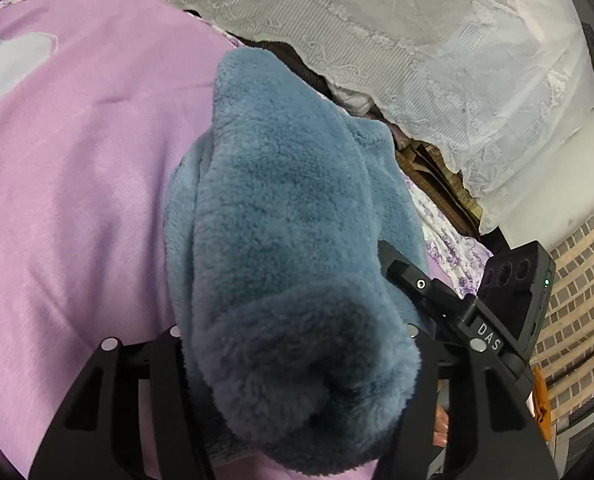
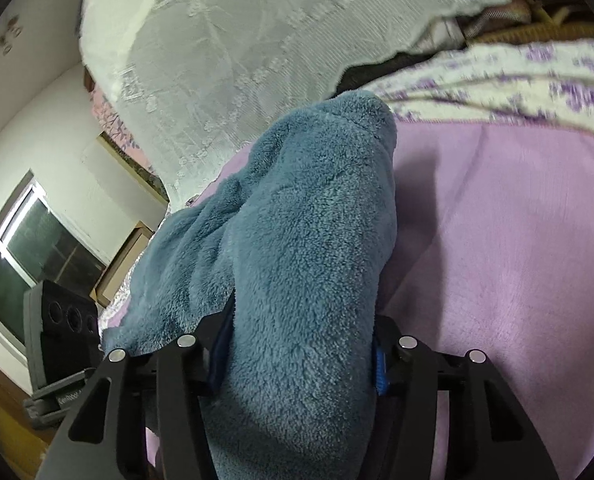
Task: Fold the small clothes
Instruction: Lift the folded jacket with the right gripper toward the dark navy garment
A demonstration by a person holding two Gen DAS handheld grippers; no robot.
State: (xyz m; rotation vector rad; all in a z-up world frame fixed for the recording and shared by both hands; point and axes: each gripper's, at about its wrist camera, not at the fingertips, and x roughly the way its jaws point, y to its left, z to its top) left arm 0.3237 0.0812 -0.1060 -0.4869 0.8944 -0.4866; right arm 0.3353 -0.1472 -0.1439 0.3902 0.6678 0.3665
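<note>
A blue fleece garment (image 1: pixel 281 208) hangs lifted over the purple blanket (image 1: pixel 77 184), bunched thick between both grippers. My left gripper (image 1: pixel 297 344) is shut on one bunched end, and the fleece hides its fingertips. Just right of it, the right gripper (image 1: pixel 409 276) reaches into the same garment. In the right wrist view the garment (image 2: pixel 297 220) rises from between the fingers of my right gripper (image 2: pixel 301 352). It is shut on the cloth, with its blue pads (image 2: pixel 379 368) pressed against the fleece. The far end of the garment droops toward the blanket (image 2: pixel 497 240).
A white lace cloth (image 1: pixel 417 40) covers a pile behind the bed. A floral sheet (image 2: pixel 517 76) borders the blanket. The left gripper's black housing (image 2: pixel 57 320) shows at the left, before a window (image 2: pixel 25 256). A brick-patterned wall (image 1: pixel 581 264) stands at the right.
</note>
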